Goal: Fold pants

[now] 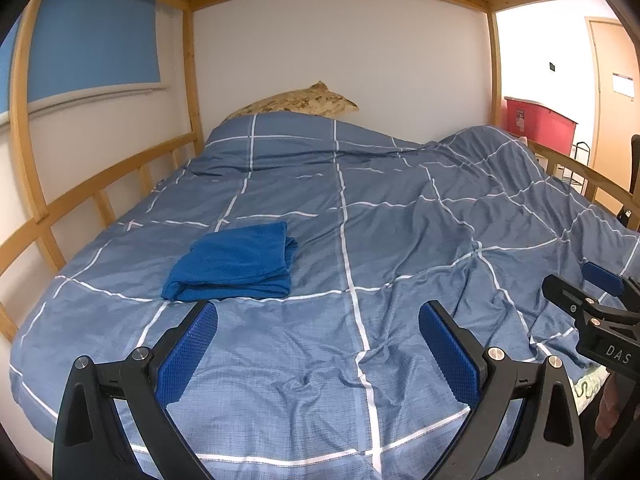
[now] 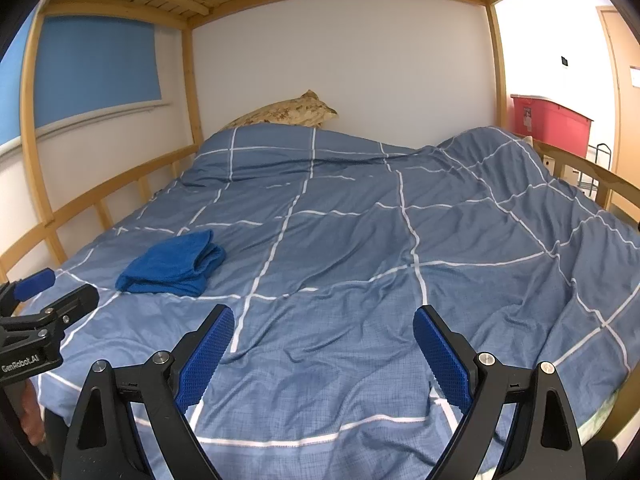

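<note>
"DAS" in white on the black body of the right hand-held gripper (image 1: 600, 300), "GenRobot.AI" in white on the left hand-held gripper (image 2: 48, 300), label on red bin (image 1: 540, 122) unreadable

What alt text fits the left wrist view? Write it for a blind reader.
A folded blue garment lies on a blue checked duvet, just beyond the open, empty left gripper. The right gripper shows at the right edge; a wooden bunk frame surrounds the bed.

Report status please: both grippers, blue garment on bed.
Left gripper open, empty. Right gripper open, empty. Folded blue fabric bundle lying on grid-patterned blue duvet, untouched. Nothing between.
</note>
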Demonstrator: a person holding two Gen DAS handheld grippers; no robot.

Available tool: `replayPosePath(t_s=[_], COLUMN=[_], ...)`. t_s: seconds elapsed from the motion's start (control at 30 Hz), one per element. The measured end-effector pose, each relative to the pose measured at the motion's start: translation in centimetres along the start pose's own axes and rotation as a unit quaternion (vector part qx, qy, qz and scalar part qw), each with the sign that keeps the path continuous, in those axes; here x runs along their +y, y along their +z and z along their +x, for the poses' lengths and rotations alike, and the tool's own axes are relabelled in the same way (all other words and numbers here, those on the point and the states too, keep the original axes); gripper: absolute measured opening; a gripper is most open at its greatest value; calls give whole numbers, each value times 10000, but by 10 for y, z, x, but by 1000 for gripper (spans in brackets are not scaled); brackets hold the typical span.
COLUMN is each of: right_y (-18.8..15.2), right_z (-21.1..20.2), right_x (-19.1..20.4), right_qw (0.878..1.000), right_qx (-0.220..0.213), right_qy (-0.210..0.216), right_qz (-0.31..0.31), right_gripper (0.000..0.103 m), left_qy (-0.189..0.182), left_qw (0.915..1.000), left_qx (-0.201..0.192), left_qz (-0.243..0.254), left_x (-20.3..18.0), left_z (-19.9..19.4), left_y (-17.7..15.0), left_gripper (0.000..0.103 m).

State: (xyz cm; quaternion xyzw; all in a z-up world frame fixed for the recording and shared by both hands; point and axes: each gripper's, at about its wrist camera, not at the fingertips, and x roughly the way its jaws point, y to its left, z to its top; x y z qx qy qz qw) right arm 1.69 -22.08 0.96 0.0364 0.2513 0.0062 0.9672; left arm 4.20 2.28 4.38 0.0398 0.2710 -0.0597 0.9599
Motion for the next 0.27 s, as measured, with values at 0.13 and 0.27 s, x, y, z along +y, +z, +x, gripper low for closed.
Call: replayPosePath(t_s=[0.13,0.27], right_y=[0,0], right_z=[0,0], right_x=[-1,-1], right_qw=[10000,10000], right_qx=[-2,-1], right_qy=[4,0], right_qz=[5,-7], right_gripper=[92,92], left_qy=[10,-16], left_qw=[10000,10000], left_qx=[-6,5], left_qz=[5,-19], left_x=[-1,-1], left_z=[0,0], left_y=[-1,-2], left_gripper=[102,102])
